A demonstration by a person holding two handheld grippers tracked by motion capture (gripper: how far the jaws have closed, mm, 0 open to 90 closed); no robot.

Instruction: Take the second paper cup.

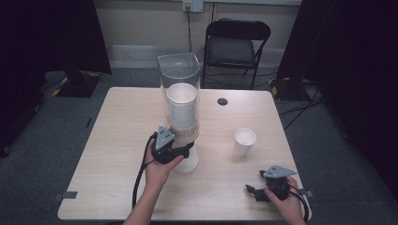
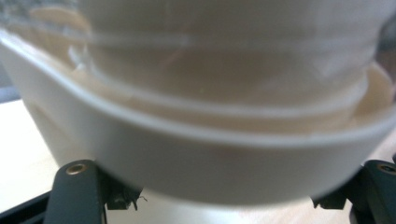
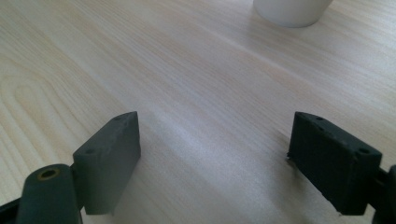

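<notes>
A clear tube dispenser [image 1: 179, 70] stands mid-table with a stack of white paper cups [image 1: 182, 110] inside. The lowest cup [image 1: 188, 164] hangs out beneath it. My left gripper [image 1: 189, 150] reaches in from the left at the dispenser's foot. In the left gripper view that cup [image 2: 224, 163] is blurred and very close, its wall packed between the two jaws of the left gripper [image 2: 224, 207]. A single white cup [image 1: 245, 140] stands to the right; its base [image 3: 292, 11] is at the top of the right gripper view. My right gripper [image 1: 252, 191] [image 3: 215, 163] rests low near the front right, open, bare wood between its jaws.
The light wooden table [image 1: 117, 140] has a black round hole [image 1: 222, 101] behind the dispenser. A black folding chair [image 1: 237, 42] stands beyond the far edge. Dark curtains hang at both sides, and cables lie on the grey floor to the right.
</notes>
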